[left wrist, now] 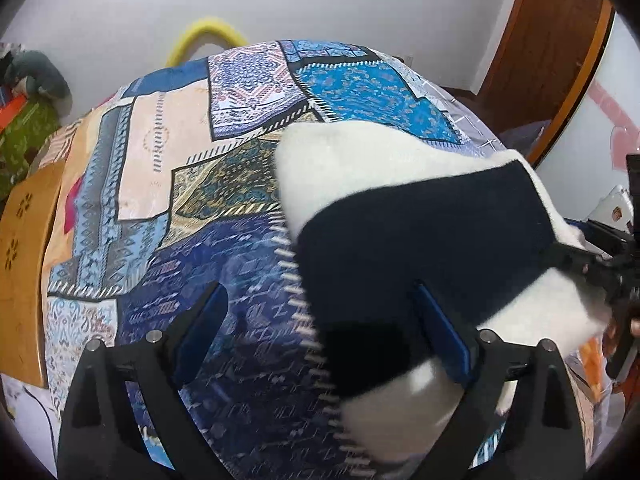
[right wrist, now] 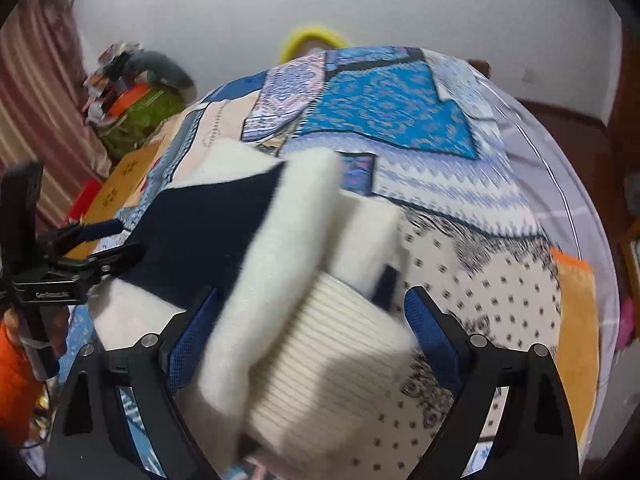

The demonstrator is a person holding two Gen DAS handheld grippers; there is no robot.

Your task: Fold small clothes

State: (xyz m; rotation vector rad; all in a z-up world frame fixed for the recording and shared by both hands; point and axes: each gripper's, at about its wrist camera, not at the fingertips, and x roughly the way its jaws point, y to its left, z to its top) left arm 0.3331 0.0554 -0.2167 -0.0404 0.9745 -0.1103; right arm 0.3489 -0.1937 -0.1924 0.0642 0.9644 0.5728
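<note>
A small white sweater (left wrist: 320,160) with a wide navy band (left wrist: 420,240) lies partly folded on a patchwork bed cover (left wrist: 160,160). My left gripper (left wrist: 322,312) is open and low over the cover, its right finger resting over the navy band and its left finger over bare cover. The right gripper (left wrist: 592,256) shows at the sweater's right edge. In the right wrist view, my right gripper (right wrist: 312,316) stands wide open astride the sweater's (right wrist: 288,240) ribbed white end (right wrist: 332,360). The pads do not visibly pinch it. The left gripper (right wrist: 108,240) sits at the sweater's left side.
A wooden board (left wrist: 24,260) lies at the bed's left edge, with a green bag (left wrist: 24,128) and clutter beyond it. A yellow ring (left wrist: 204,32) stands against the far wall, a brown door (left wrist: 552,40) is at the right, and an orange sleeve (right wrist: 16,380) shows lower left.
</note>
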